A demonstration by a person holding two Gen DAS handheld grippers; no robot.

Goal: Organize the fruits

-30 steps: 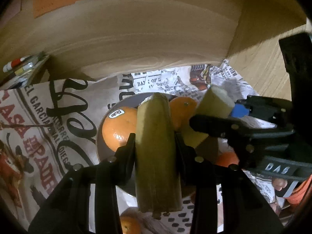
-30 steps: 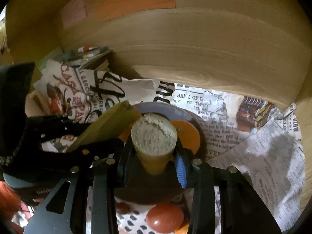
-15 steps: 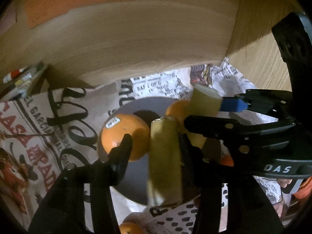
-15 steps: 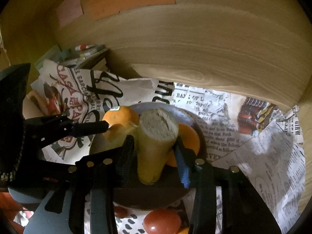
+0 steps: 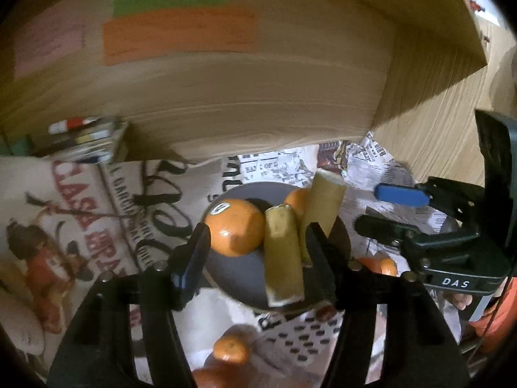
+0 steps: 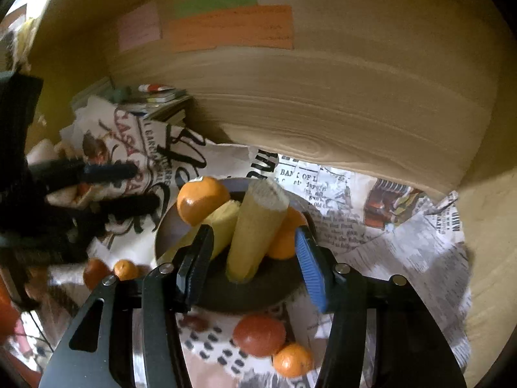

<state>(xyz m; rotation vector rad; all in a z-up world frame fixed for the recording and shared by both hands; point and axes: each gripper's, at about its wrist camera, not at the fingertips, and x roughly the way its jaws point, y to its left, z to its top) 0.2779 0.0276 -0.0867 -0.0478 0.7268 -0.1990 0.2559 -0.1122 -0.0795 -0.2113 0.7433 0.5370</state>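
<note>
With both your left gripper (image 5: 255,245) and right gripper (image 6: 255,252) spread apart, two banana pieces (image 6: 255,226) and two oranges (image 5: 234,226) sit on the plate (image 5: 232,271) (small fruits (image 6: 258,334) remain outside).
</note>
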